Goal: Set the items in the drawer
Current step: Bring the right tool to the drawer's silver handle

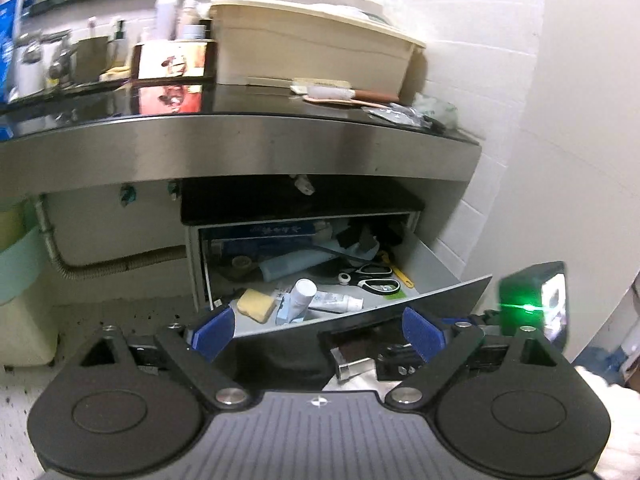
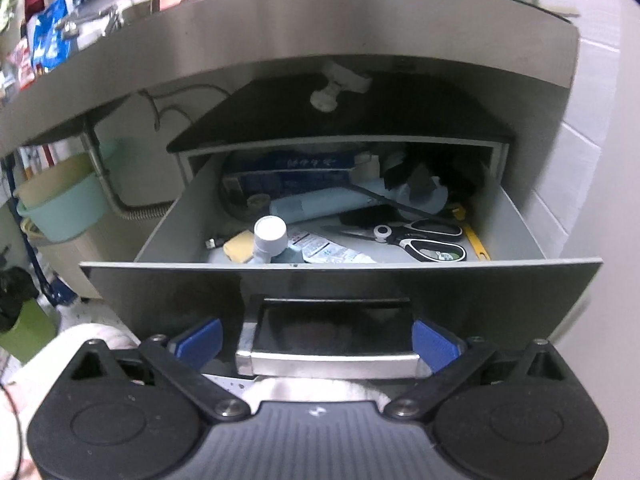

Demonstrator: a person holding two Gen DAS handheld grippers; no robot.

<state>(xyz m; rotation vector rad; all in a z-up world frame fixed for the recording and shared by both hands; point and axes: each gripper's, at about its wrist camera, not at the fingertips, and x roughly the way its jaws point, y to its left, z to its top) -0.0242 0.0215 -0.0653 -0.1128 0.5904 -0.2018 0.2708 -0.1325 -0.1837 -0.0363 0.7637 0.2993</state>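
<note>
The grey drawer (image 2: pixel 340 280) under the steel counter stands pulled out and is full. Inside lie black-handled scissors (image 2: pixel 424 240), a white-capped bottle (image 2: pixel 270 240), a yellow sponge (image 2: pixel 238 246), a squeezed tube (image 2: pixel 336 254) and a pale blue tube (image 2: pixel 332 202). My right gripper (image 2: pixel 316 342) is open, its blue fingers either side of the metal drawer handle (image 2: pixel 328 360). My left gripper (image 1: pixel 318 330) is open and empty, just in front of the drawer's front panel (image 1: pixel 360 316). The same items show in the left wrist view: scissors (image 1: pixel 372 278), bottle (image 1: pixel 302 294), sponge (image 1: pixel 256 304).
The counter top (image 1: pixel 240 100) carries a cream bin (image 1: pixel 312 52), bottles (image 1: pixel 166 8), a brush (image 1: pixel 340 94) and small packets at its right end. A corrugated pipe (image 1: pixel 120 266) and a green basin (image 2: pixel 68 208) sit left of the drawer. A tiled wall (image 1: pixel 520 120) stands right.
</note>
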